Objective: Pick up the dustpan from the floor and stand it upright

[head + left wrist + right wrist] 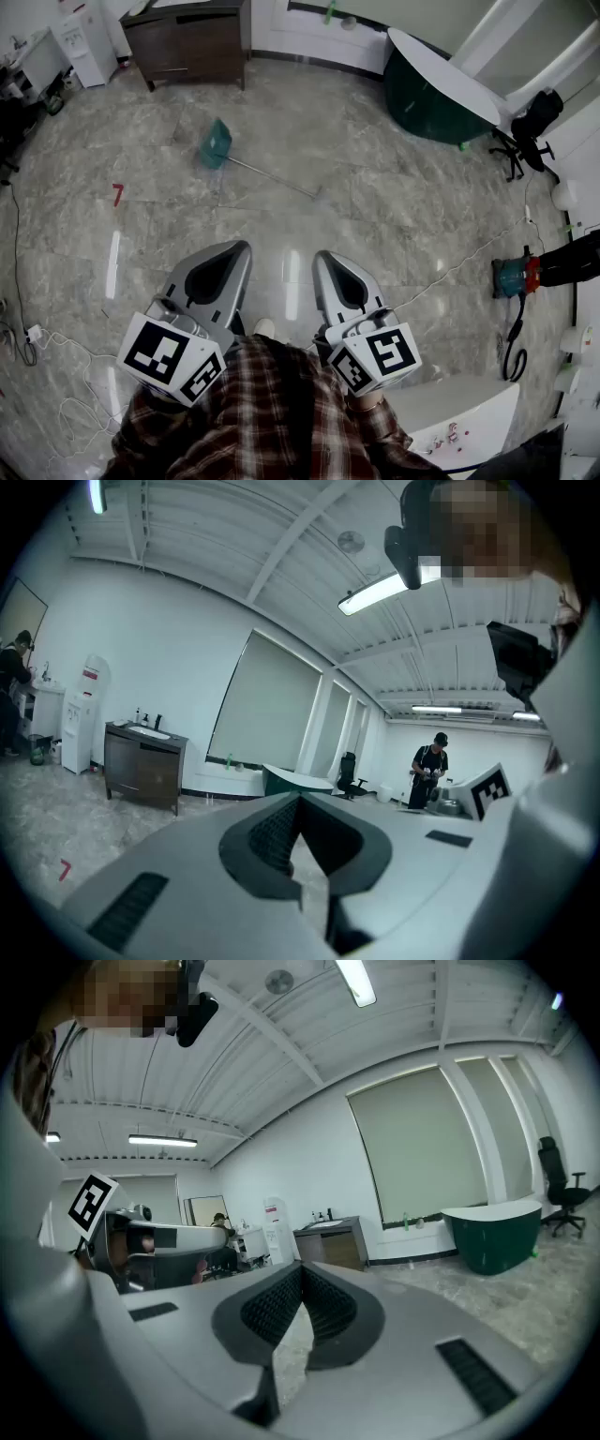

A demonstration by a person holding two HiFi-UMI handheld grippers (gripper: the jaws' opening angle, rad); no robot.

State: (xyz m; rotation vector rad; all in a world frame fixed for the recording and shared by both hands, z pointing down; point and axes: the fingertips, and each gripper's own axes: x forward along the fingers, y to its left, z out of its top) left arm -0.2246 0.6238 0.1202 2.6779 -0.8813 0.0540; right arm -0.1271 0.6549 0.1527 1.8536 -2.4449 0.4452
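A teal dustpan [216, 142] lies flat on the marble floor in the head view, its long thin handle [272, 178] running down to the right. My left gripper [240, 247] and right gripper [323, 257] hover side by side close to my body, well short of the dustpan. Both point nearly level and hold nothing. In the left gripper view the jaws [300, 797] meet at their tips. The right gripper [300, 1267] also has its tips together. The dustpan does not show in either gripper view.
A dark wooden cabinet [187, 42] stands at the far wall, a green tub [431, 89] at the back right. An office chair [525, 127], a teal-and-red machine [516, 277] with cables, and a white unit [469, 422] line the right side. A person [429, 769] stands far off.
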